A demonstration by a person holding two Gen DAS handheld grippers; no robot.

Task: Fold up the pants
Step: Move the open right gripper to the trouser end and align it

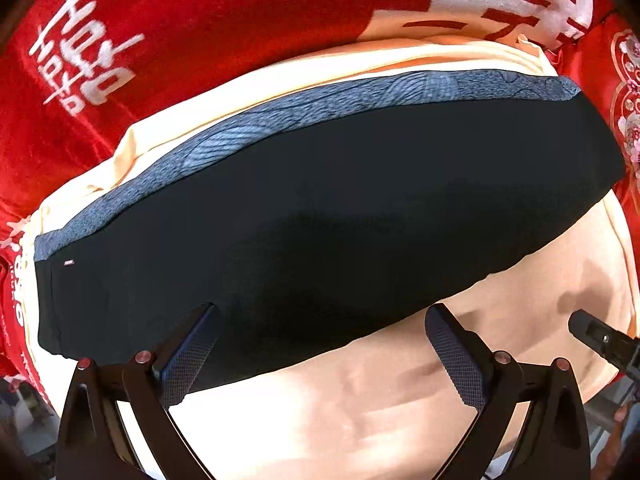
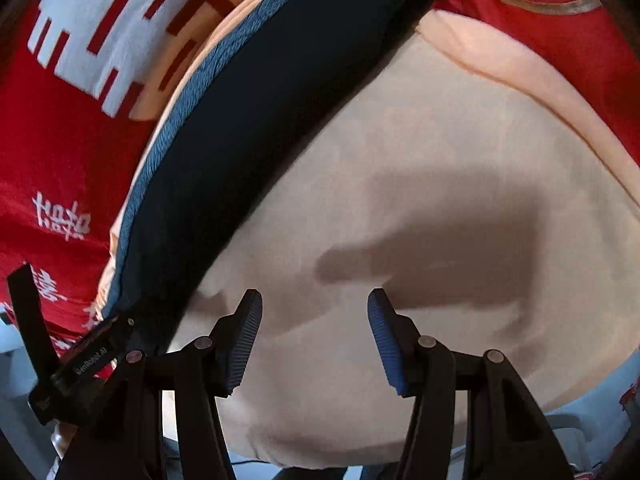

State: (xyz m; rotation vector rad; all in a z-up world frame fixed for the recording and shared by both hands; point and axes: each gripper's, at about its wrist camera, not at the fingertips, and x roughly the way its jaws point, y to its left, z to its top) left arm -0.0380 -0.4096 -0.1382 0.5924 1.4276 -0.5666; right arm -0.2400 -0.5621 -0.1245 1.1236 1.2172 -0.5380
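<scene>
The black pants [image 1: 320, 216] lie folded into a long flat bundle, with a blue-grey patterned band [image 1: 312, 100] along the far edge. They rest on a cream cloth [image 1: 360, 392]. My left gripper [image 1: 320, 312] is open and empty, hovering over the near edge of the pants. In the right wrist view the pants [image 2: 240, 128] run along the left side. My right gripper [image 2: 315, 294] is open and empty over bare cream cloth [image 2: 440, 160], to the right of the pants. Its tip shows in the left wrist view [image 1: 600, 340].
A red blanket [image 1: 200, 20] with white characters covers the surface beyond and around the cream cloth. It also shows in the right wrist view [image 2: 60, 152]. The left gripper's body [image 2: 80, 360] sits at the lower left there. The cloth's front edge [image 2: 320, 456] hangs over a pale floor.
</scene>
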